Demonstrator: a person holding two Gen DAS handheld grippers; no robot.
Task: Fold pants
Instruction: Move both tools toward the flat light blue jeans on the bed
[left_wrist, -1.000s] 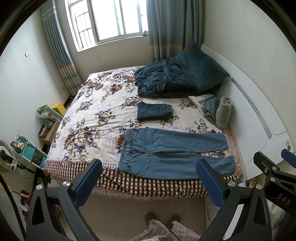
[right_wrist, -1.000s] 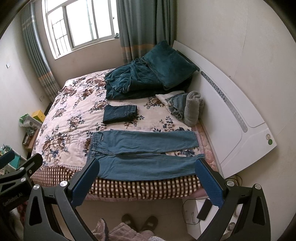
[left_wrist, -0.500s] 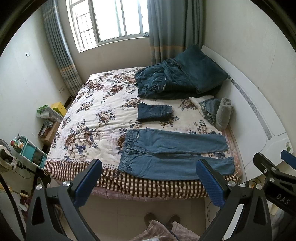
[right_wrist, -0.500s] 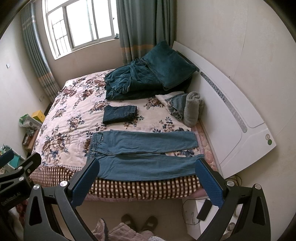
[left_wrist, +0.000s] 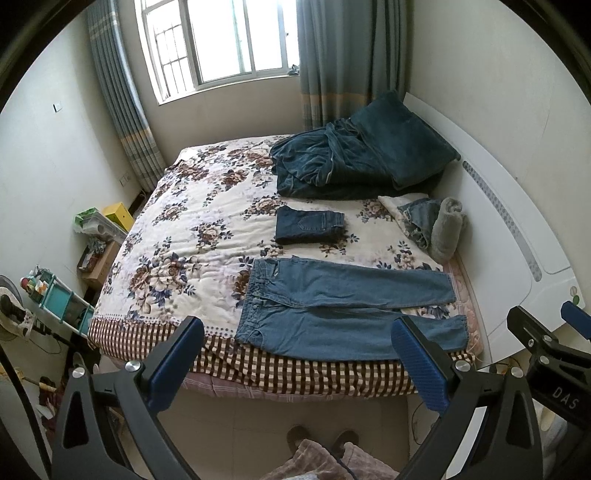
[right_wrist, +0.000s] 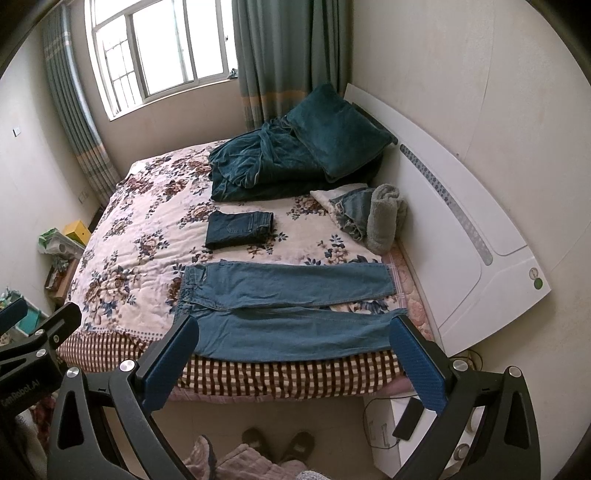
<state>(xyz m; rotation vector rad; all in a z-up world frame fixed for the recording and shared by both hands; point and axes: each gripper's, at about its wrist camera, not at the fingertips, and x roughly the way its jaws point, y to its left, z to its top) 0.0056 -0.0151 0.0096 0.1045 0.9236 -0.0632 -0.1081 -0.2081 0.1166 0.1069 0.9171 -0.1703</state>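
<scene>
Light blue jeans (left_wrist: 343, 306) lie spread flat along the near edge of the bed, waistband to the left, legs to the right; they also show in the right wrist view (right_wrist: 288, 310). My left gripper (left_wrist: 295, 354) is open and empty, held well short of the bed above the floor. My right gripper (right_wrist: 291, 354) is also open and empty, at the same distance. A folded dark blue pair of pants (left_wrist: 310, 225) lies further back on the bed and shows in the right wrist view too (right_wrist: 240, 229).
The floral quilt (left_wrist: 177, 236) covers the bed. A dark teal blanket and pillow (left_wrist: 362, 158) are piled at the back right. A grey rolled towel (left_wrist: 447, 229) lies by the white headboard (left_wrist: 509, 236). Shelves and boxes (left_wrist: 55, 299) stand on the left. A white bedside unit with a phone (right_wrist: 406, 424) stands at the right.
Both grippers have drawn back and up slightly, so the bed sits a little lower in view. Nothing on the bed has moved.
</scene>
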